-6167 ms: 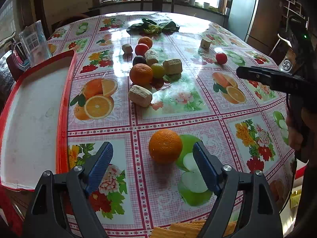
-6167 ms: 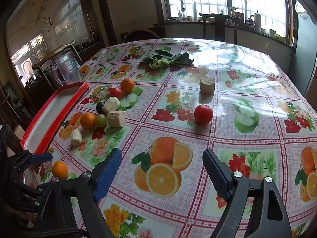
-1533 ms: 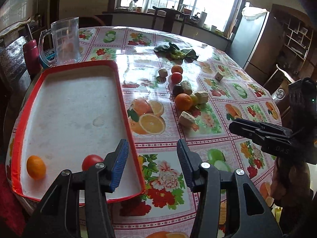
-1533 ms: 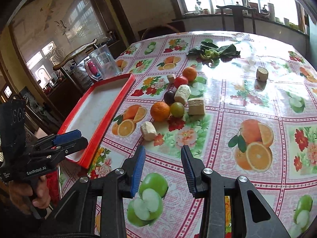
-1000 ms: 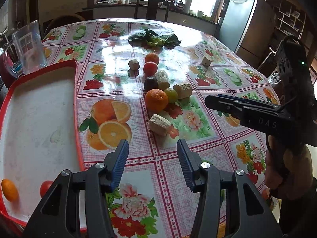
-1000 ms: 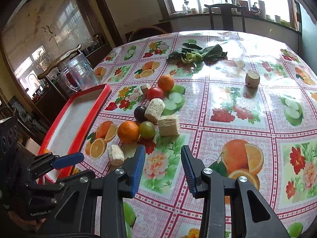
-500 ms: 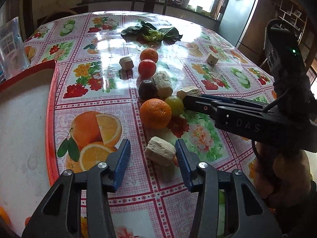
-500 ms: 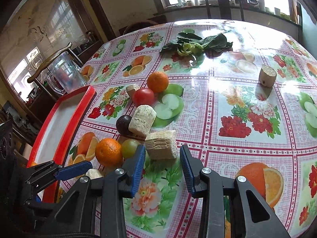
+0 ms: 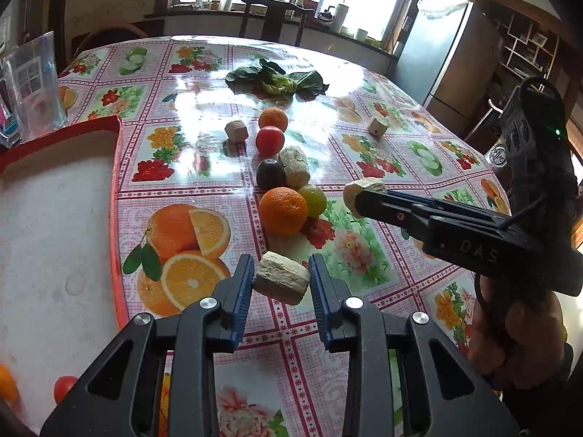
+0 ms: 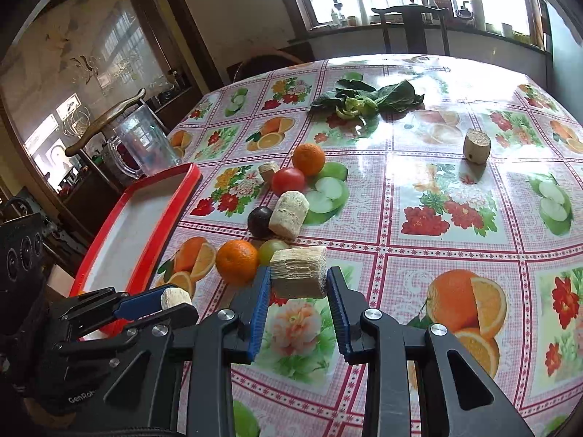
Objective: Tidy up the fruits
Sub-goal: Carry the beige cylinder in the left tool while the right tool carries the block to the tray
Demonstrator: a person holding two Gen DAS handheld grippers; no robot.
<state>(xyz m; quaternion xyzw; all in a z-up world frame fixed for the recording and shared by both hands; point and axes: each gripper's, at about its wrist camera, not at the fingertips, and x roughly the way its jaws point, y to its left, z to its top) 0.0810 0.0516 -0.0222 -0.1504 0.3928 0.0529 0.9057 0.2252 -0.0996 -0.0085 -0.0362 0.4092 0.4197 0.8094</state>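
My left gripper [image 9: 280, 287] is closing its jaws, and the blue pads press both ends of a beige cob-like chunk [image 9: 282, 278] on the flowered tablecloth. My right gripper [image 10: 298, 293] is also closing, pads pressed on a squarer beige block [image 10: 298, 273]. Each gripper shows side-on in the other's view. Just beyond lie an orange [image 9: 283, 211], a green fruit [image 9: 314, 200], a dark plum [image 9: 270, 174], a red tomato [image 9: 269, 141] and a second orange [image 9: 273, 119]. The red-rimmed tray [image 9: 116, 182] at left holds an orange [image 9: 5, 388] and a tomato [image 9: 65, 388].
More beige chunks lie among the fruit [image 9: 296, 171], left of the tomato [image 9: 236, 131] and alone at the right [image 9: 377, 125]. Leafy greens [image 9: 277, 80] sit farther back. A clear jug [image 9: 34, 87] stands behind the tray, and a chair [image 9: 271, 18] at the far edge.
Both grippers have come forward to the fruit pile. Their jaws have narrowed onto the two beige pieces that lay just ahead of them.
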